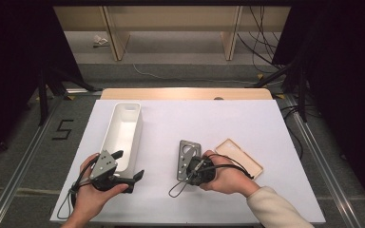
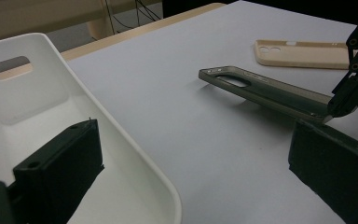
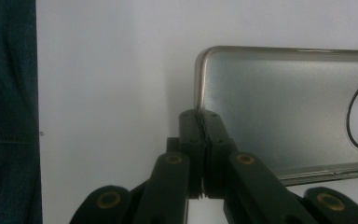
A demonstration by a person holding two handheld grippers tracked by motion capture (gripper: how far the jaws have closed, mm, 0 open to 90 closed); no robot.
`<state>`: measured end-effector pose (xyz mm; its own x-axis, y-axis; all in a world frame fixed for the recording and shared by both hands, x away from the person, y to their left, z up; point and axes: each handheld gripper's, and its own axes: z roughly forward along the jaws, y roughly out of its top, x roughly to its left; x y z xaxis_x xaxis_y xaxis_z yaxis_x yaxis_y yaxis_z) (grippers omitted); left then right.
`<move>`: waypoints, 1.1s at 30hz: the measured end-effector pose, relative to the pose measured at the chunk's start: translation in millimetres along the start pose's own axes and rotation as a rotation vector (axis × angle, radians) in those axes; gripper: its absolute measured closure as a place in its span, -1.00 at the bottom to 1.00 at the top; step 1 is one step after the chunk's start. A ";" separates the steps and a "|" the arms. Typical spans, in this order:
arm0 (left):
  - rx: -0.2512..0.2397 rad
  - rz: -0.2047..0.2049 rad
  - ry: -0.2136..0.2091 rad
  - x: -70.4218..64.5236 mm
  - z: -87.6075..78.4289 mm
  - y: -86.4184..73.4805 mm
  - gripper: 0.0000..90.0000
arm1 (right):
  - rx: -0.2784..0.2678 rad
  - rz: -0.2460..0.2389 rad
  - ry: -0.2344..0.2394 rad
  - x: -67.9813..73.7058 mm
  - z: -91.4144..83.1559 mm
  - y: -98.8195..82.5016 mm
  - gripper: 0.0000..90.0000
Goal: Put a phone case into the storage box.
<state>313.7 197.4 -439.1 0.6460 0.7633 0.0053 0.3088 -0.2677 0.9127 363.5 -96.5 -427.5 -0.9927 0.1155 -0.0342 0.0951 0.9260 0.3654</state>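
1. Right gripper [image 1: 193, 167] pinches the near edge of the grey phone case [image 2: 265, 91], lifting that end while the far end rests on the table [image 1: 247, 128].
2. Left gripper [image 1: 135, 176] hangs spread beside the white bin [image 1: 123, 130], holding nothing.
3. Lifting appears to be the step in hand; next, probably carry the case into the bin, keeping a firm pinch.
4. Beige case [image 1: 240, 157] waits nearby.

Lab: black curtains [image 1: 9, 71], rig frame [image 1: 43, 95], floor cables [image 1: 261, 42].
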 end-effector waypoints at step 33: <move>0.035 -0.052 -0.028 4.7 20.6 47.7 -0.85 | -0.270 0.032 -0.035 2.8 -24.9 -18.6 0.99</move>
<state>345.8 176.0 -404.0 0.6473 0.7603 -0.0539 0.3667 -0.2487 0.8965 357.1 -122.4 -411.2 -0.9859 0.1601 -0.0491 0.0988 0.7929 0.6013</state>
